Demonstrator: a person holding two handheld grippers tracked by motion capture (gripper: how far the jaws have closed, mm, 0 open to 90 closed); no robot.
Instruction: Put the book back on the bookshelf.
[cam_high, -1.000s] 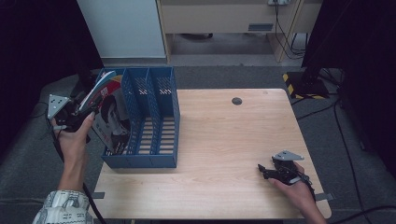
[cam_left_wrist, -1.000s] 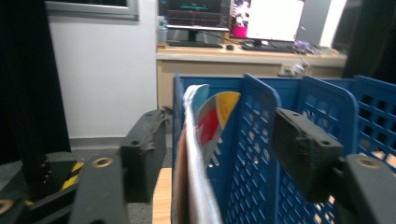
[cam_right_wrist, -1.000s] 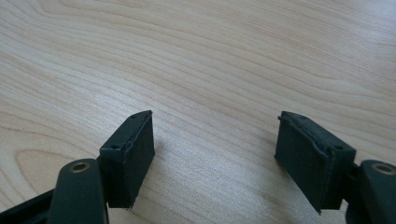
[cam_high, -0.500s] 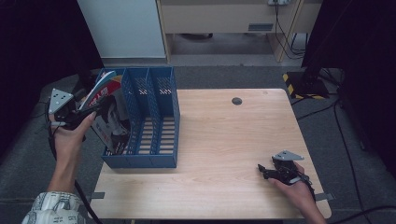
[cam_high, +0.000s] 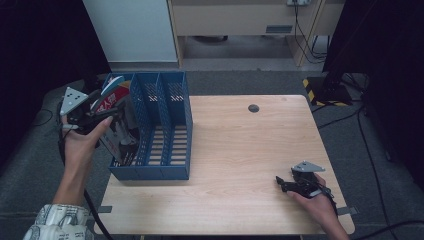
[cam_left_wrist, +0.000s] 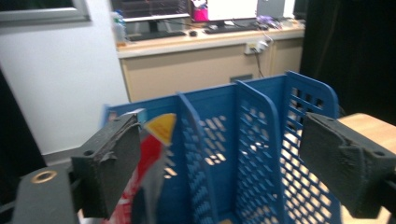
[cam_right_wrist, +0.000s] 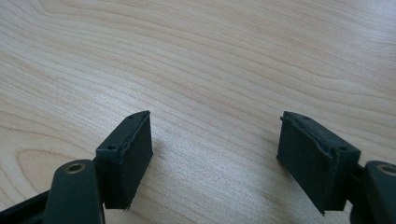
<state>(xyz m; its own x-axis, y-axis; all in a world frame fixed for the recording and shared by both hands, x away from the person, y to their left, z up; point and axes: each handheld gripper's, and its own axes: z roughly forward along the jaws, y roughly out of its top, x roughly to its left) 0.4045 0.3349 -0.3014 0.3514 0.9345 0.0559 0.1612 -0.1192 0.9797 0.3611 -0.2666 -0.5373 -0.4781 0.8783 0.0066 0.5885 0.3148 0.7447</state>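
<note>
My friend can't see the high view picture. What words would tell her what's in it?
A blue file organizer with three slots stands at the left of a wooden table, magazines leaning in its leftmost slot. The left gripper is at the magazines; the right gripper rests open on the table's near right corner.

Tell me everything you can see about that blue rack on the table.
The blue rack looks like perforated plastic: tall dividers form three upright compartments, open at the top. It stands upright on the left part of the wooden table. A red and white magazine leans in its leftmost compartment. The left gripper hovers beside it, jaws open.
</note>
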